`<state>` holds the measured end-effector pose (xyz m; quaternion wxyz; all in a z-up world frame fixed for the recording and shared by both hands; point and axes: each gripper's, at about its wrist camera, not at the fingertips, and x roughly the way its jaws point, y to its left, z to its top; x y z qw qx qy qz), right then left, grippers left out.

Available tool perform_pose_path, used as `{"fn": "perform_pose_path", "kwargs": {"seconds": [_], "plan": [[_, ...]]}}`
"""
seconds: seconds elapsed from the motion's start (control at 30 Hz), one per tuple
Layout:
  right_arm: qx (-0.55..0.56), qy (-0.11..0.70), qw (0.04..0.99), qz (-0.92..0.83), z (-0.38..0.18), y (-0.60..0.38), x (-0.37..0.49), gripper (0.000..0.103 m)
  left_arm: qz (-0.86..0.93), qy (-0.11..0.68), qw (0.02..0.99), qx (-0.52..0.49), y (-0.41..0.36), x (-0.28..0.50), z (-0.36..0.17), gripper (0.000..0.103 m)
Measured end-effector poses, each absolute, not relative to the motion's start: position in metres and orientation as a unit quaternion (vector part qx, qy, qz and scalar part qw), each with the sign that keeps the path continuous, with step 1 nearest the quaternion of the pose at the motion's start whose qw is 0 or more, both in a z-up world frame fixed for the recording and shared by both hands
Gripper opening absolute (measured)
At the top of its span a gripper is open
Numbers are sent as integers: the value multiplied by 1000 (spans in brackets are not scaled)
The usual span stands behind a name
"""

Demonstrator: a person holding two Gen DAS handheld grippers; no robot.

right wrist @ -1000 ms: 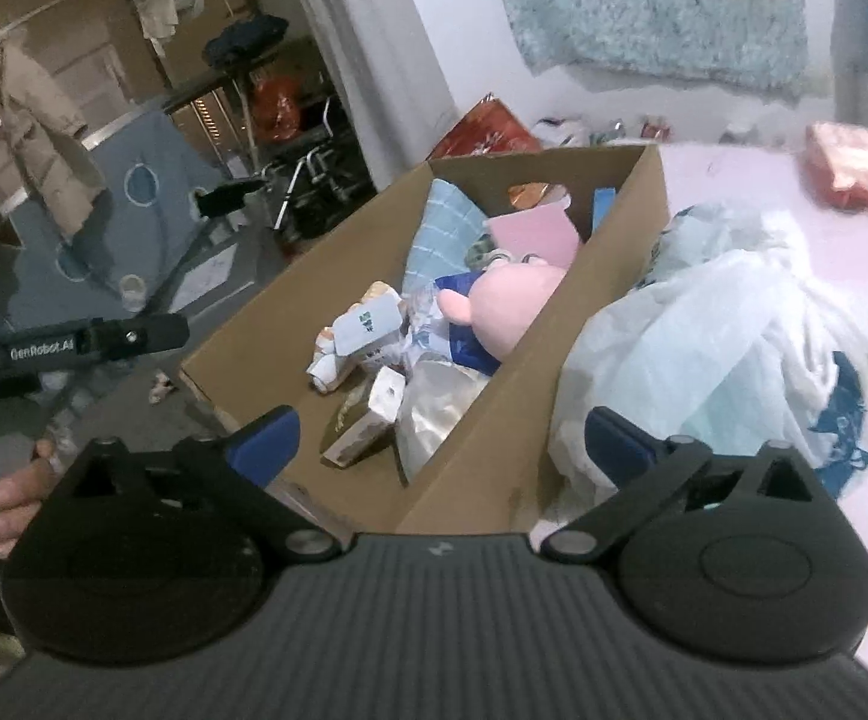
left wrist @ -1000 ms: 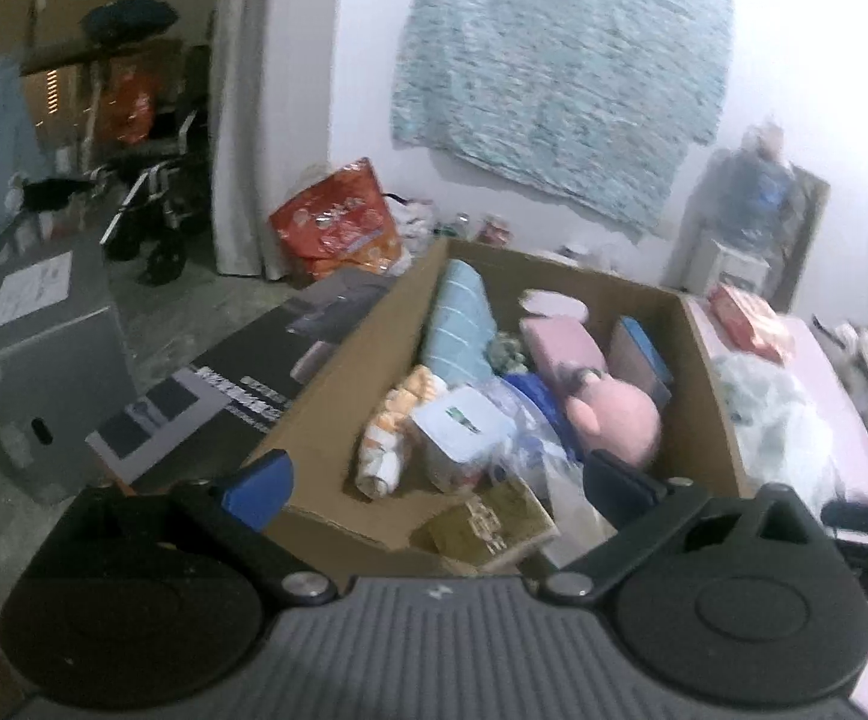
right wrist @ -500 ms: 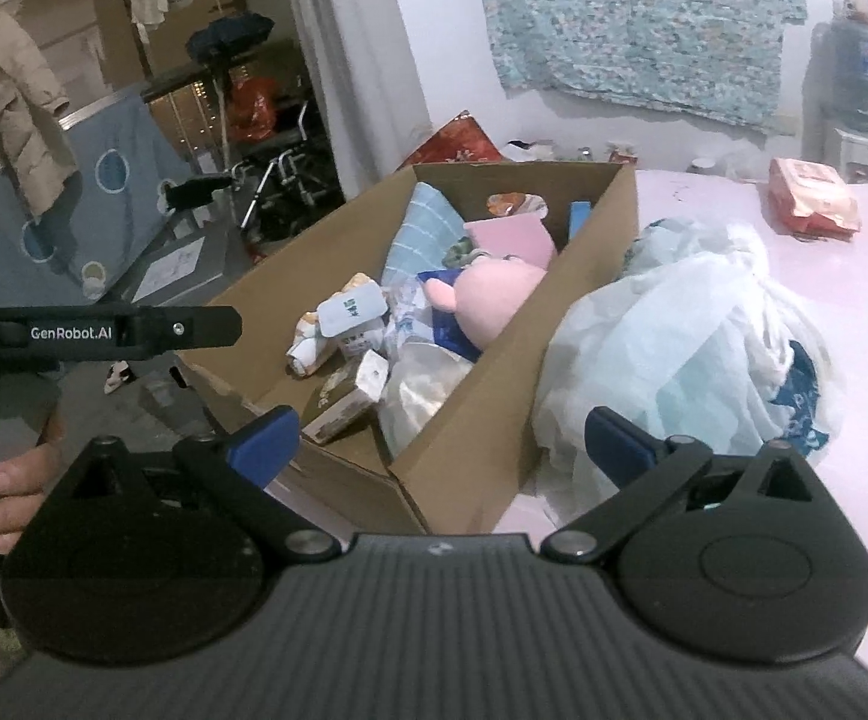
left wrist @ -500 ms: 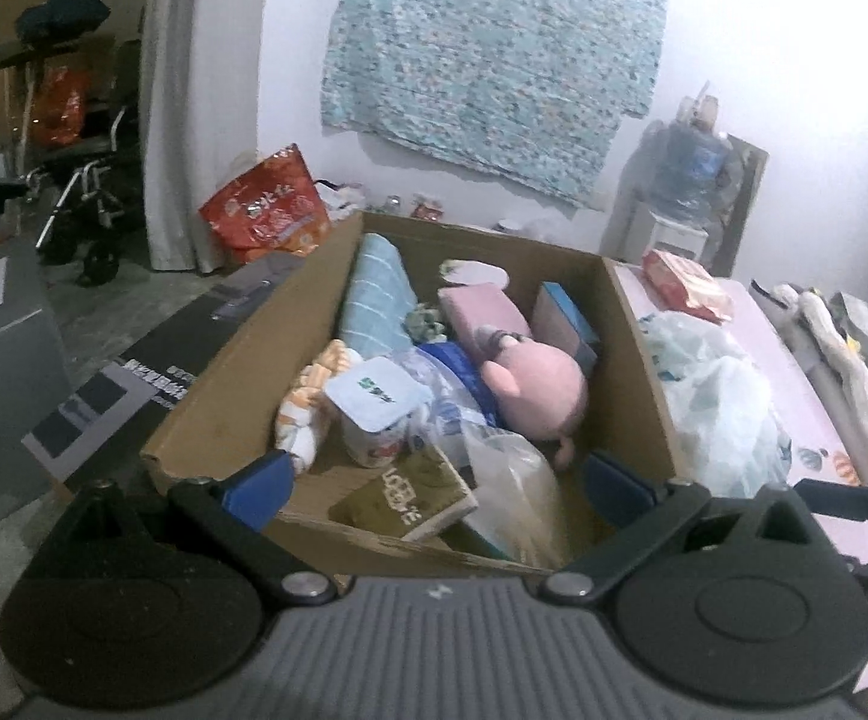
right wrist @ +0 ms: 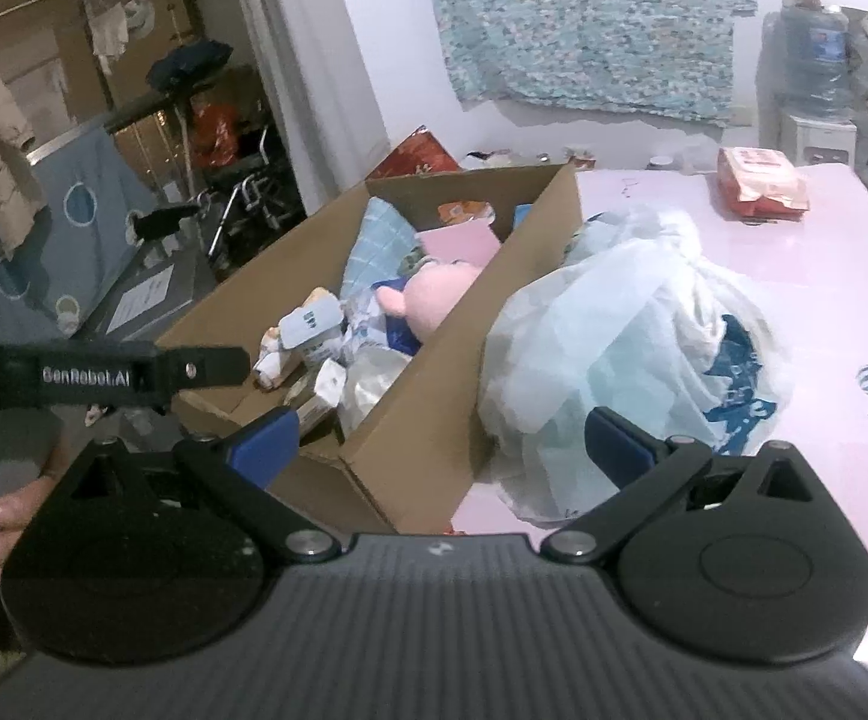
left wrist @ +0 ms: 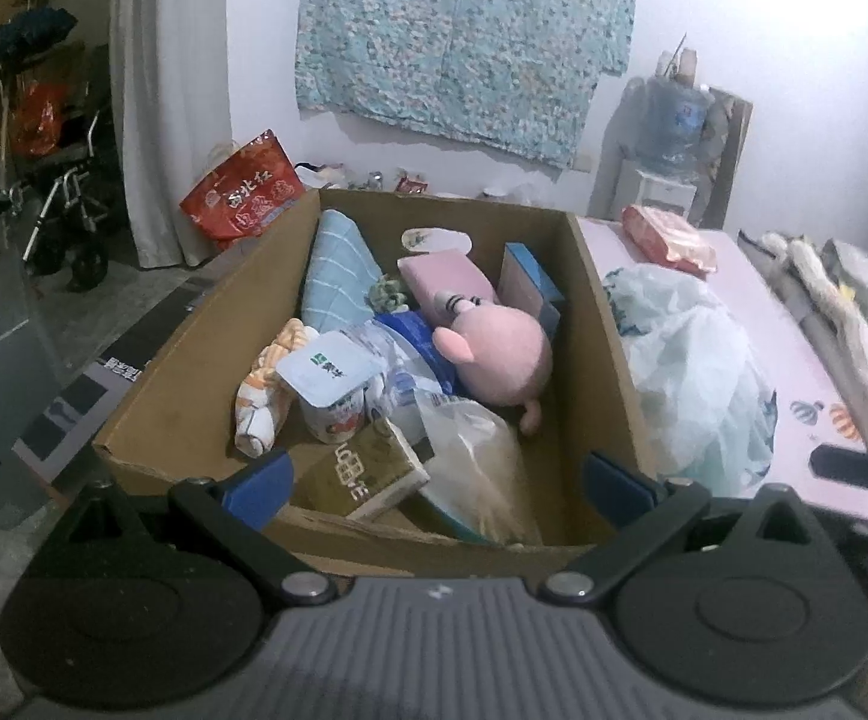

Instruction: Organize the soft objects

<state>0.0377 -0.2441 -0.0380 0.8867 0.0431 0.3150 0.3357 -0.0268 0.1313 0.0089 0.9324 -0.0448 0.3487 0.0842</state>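
Both tongs, left (left wrist: 437, 480) and right (right wrist: 440, 438), gape wide and empty; cardboard box (left wrist: 605, 324) with pink plush (left wrist: 494, 354) fills mid-frame, bag (right wrist: 632, 348) to its right.

white plastic bag (right wrist: 632, 354) rests touching the cardboard box (right wrist: 434, 420).

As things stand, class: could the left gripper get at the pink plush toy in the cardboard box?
Probably yes. The left gripper is open above the cardboard box, and the pink plush toy lies uncovered on top.
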Motion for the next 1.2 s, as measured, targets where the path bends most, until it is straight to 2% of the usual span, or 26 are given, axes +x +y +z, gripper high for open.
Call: {"fn": "perform_pose_path", "kwargs": {"seconds": [0.2,0.57,1.2], "plan": [[53,307,896,317,-35,-255,33,102,100,345,933,2,112,-27,13,103],[58,299,903,303,-31,-259,31,102,92,333,937,-49,120,-23,13,103],[41,304,909,281,-33,-242,30,102,109,344,930,-70,139,-24,10,103]]}}
